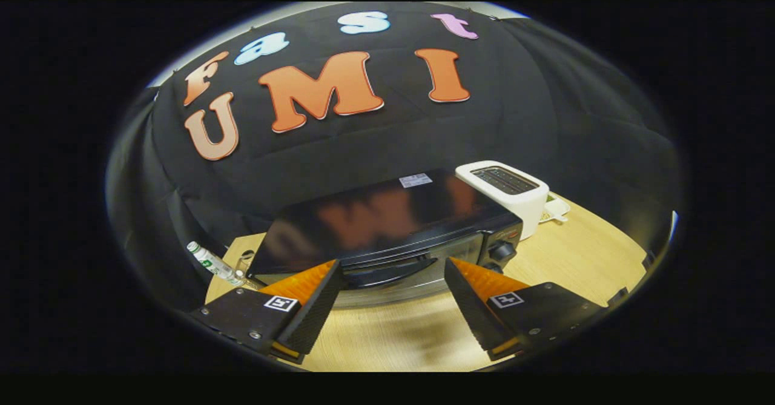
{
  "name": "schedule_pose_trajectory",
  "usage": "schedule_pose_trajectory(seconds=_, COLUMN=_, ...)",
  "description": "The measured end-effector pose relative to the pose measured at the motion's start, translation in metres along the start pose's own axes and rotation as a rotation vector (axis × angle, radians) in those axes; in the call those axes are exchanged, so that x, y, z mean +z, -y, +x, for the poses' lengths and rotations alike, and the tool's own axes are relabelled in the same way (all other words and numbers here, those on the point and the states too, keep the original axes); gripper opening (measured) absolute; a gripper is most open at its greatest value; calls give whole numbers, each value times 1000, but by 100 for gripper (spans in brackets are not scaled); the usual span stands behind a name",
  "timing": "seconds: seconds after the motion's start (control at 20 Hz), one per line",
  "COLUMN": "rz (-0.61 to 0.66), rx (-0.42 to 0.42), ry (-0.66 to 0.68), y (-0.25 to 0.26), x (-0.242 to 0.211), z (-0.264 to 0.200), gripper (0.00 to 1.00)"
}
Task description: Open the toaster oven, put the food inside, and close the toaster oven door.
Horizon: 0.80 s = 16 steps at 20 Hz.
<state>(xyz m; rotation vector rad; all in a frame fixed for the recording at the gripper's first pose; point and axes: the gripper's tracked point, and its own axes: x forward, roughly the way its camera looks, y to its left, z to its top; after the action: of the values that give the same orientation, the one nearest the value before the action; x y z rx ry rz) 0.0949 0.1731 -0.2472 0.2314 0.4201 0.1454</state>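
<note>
Hand-held gripper point(392, 284): fingers spread wide, holding nothing, just short of the oven door handle point(390, 272).
Toaster oven point(387, 229): door closed, mid tabletop point(581, 253).
Toaster point(505, 193): white, beside oven, toward far right edge.
Bottle point(212, 264): lying at left tabletop edge.

You are looking at a toaster oven point(387, 226) in glossy black — its top is mirroring blurred orange patches, and a small white label is showing near its back edge. Its door handle point(392, 273) is showing black against a silvery, metallic door front, and the knob point(502, 250) at its right end is black too. Beside it, a pop-up toaster point(507, 196) is showing white with dark slots on top. The tabletop point(569, 253) is showing a pale wood grain. Left of the oven, a small bottle point(212, 263) is lying there — clear with green and white markings.
</note>
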Motion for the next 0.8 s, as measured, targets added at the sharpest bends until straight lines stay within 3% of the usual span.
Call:
schedule_pose_trajectory(seconds=0.35, rz=-30, rx=21, ry=159, y=14, x=111, z=-61, gripper=99)
schedule_pose_trajectory(seconds=0.65, rz=-214, rx=-27, ry=303, y=32, x=207, z=-114, gripper=99)
schedule_pose_trajectory(seconds=0.8, rz=-254, rx=-16, ry=341, y=28, x=225, z=-137, gripper=99)
